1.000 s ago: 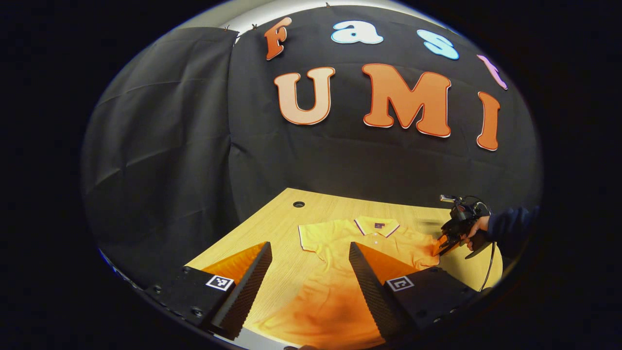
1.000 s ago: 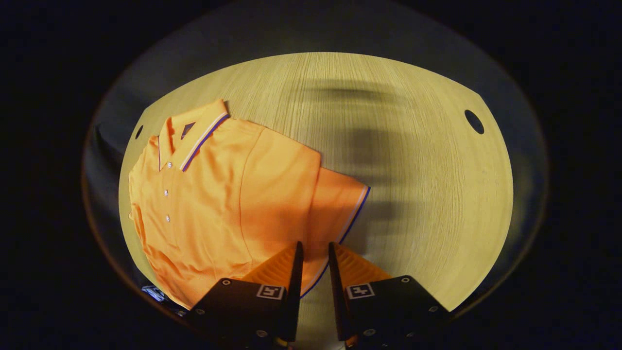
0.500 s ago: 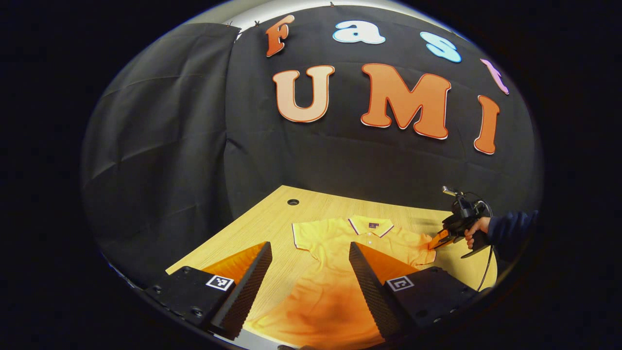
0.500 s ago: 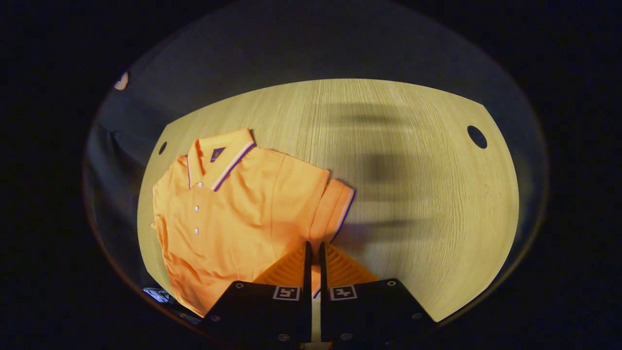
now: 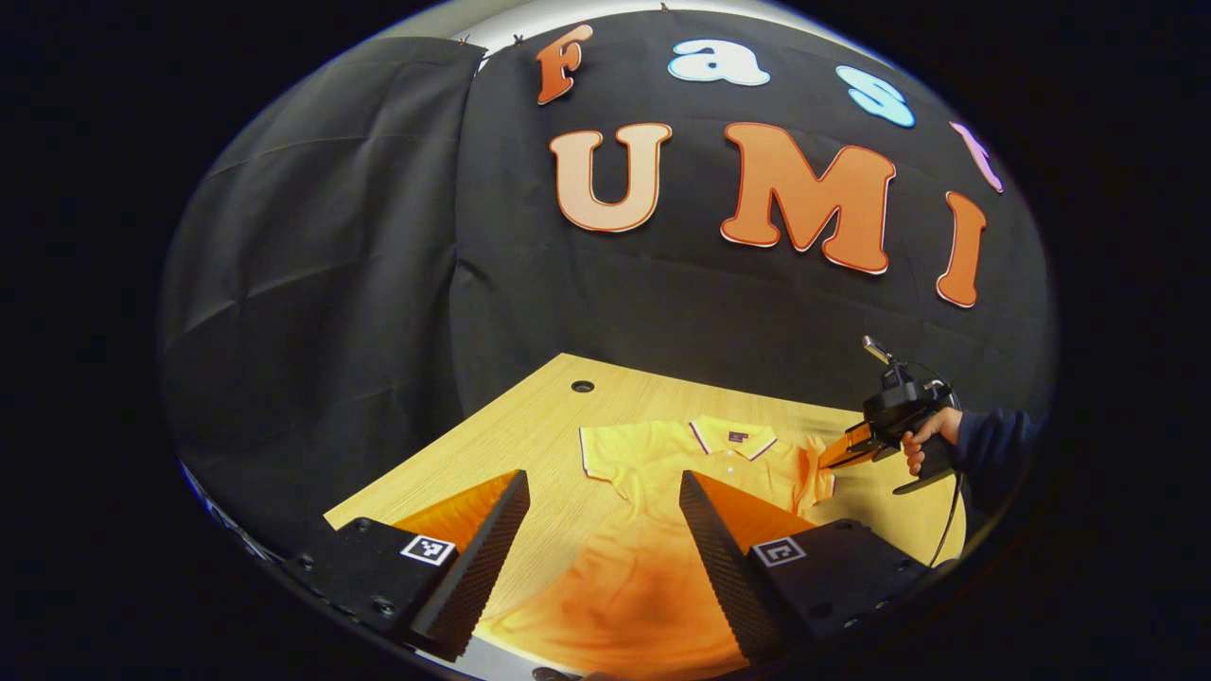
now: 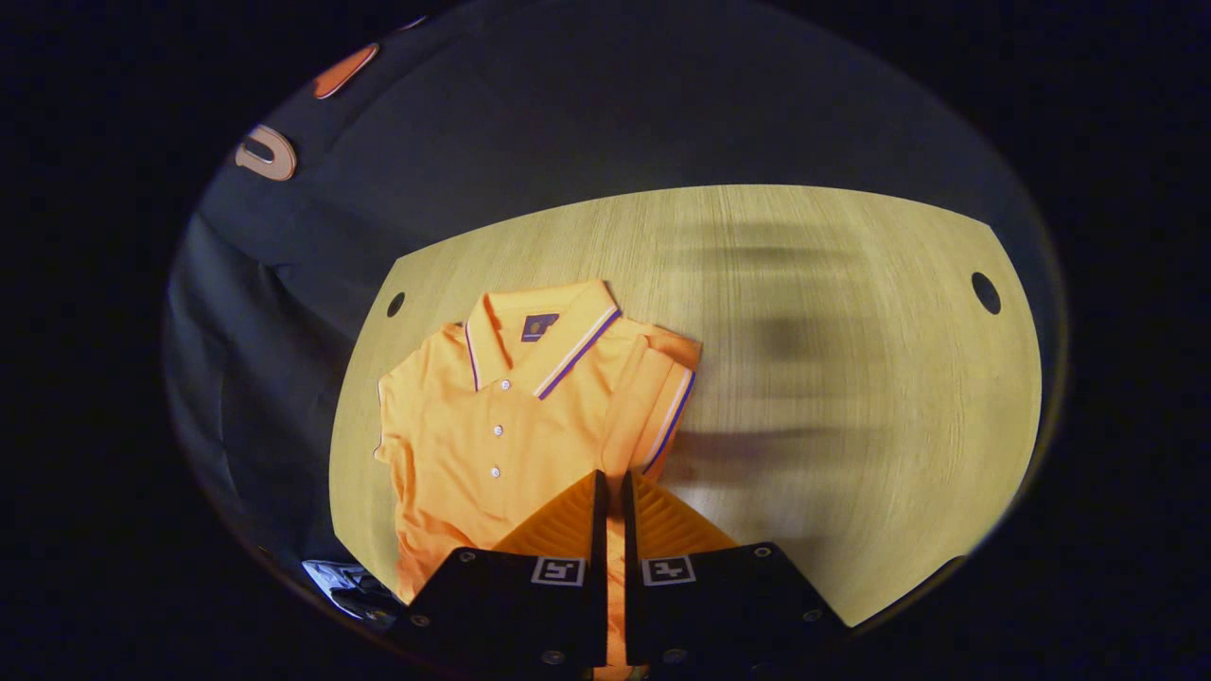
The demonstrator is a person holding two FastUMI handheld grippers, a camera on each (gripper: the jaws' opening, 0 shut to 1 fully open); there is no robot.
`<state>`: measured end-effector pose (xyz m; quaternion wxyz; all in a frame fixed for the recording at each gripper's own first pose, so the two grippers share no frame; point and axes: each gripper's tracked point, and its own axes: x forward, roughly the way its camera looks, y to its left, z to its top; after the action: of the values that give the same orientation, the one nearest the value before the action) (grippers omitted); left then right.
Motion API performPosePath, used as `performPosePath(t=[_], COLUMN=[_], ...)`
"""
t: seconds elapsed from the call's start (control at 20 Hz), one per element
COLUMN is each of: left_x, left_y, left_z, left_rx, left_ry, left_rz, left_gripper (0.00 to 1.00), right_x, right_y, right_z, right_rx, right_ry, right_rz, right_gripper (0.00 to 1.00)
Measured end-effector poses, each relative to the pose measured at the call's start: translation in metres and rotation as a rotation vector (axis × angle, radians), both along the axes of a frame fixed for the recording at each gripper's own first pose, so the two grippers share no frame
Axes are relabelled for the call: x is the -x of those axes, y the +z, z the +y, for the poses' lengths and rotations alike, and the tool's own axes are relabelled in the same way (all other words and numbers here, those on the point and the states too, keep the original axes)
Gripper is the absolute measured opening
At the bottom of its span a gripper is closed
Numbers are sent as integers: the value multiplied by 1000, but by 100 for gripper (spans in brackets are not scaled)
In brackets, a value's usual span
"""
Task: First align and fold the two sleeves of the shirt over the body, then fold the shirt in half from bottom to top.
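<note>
Lying flat on the light wooden counter (image 6: 833, 397): an orange shirt (image 6: 492, 445) with a collar (image 6: 544, 336), small white buttons down the front and thin stripes on the collar and sleeve edges. Sitting toward one side of the counter, collar pointing at the black cloth wall (image 5: 359, 284). Lifting off the counter and bending in toward the body: the sleeve (image 6: 662, 407) with the striped cuff. Pinching that sleeve between fingers pressed close together: the right gripper (image 6: 611, 501), seen in the left gripper view (image 5: 837, 456) held by a hand (image 5: 922, 445) in a dark sleeve. Hovering low over the bottom part of the shirt with fingers spread wide and touching nothing: the left gripper (image 5: 601, 530). Lying flat and sticking out to the side: the other short sleeve (image 5: 605, 452). Hanging close to the near counter edge: the shirt's bottom hem. Leaving lots of bare wood beside the shirt, with soft dark shadows lying across it. Showing two small round holes in the counter, one near each far corner (image 6: 985, 292) (image 6: 395, 304). Wrapping around the back and side of the counter: the black cloth wall, with a pale strip above it.
</note>
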<state>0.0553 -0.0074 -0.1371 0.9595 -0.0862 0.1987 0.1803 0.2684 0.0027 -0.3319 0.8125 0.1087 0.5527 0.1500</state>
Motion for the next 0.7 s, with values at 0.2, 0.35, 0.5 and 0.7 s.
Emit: performPosePath(t=[0.2, 0.35, 0.5, 0.7], left_x=[-1, -11, -27, -50], left_y=[-8, -13, -19, -36], left_z=[4, 5, 5, 18], left_rx=[-8, 0, 35, 112], left_ry=[11, 6, -13, -35], left_rz=[38, 53, 77, 128], left_gripper=[98, 98, 98, 98], right_x=[-2, 1, 6, 12], right_y=[7, 5, 10, 17], right_z=[30, 46, 54, 54], right_rx=[-112, -154, -181, -175], right_ry=[-10, 7, 45, 70], right_rz=[35, 50, 38, -10], right_gripper=[8, 10, 33, 61])
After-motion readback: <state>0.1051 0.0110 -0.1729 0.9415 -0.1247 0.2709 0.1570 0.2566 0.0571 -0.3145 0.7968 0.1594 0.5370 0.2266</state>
